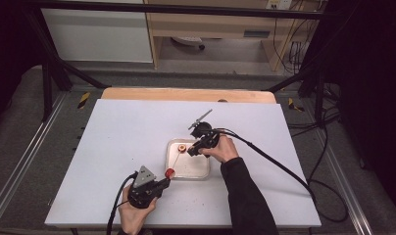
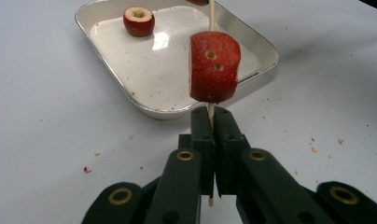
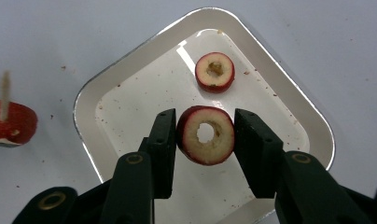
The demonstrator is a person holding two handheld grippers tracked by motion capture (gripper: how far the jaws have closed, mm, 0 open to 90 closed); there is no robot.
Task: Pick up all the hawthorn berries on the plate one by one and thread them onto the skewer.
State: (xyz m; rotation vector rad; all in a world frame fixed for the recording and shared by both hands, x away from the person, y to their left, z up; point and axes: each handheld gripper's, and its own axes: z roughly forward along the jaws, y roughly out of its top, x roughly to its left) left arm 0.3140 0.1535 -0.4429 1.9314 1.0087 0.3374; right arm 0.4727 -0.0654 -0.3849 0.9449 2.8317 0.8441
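Left gripper [image 2: 210,122] pinching skewer [image 2: 211,9] bearing red fruit piece [image 2: 214,66], right gripper [image 3: 205,135] clamped on cored fruit ring [image 3: 206,134] above tray [image 3: 289,98]

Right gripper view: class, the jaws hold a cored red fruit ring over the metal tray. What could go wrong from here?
1. The cored red fruit ring sits between the right gripper jaws, gripped only by its curved skin, so it might slip back into the shallow metal tray.
2. The left gripper pinches the thin wooden skewer low down, below the red fruit piece; pushing another ring on could bend or tilt it.
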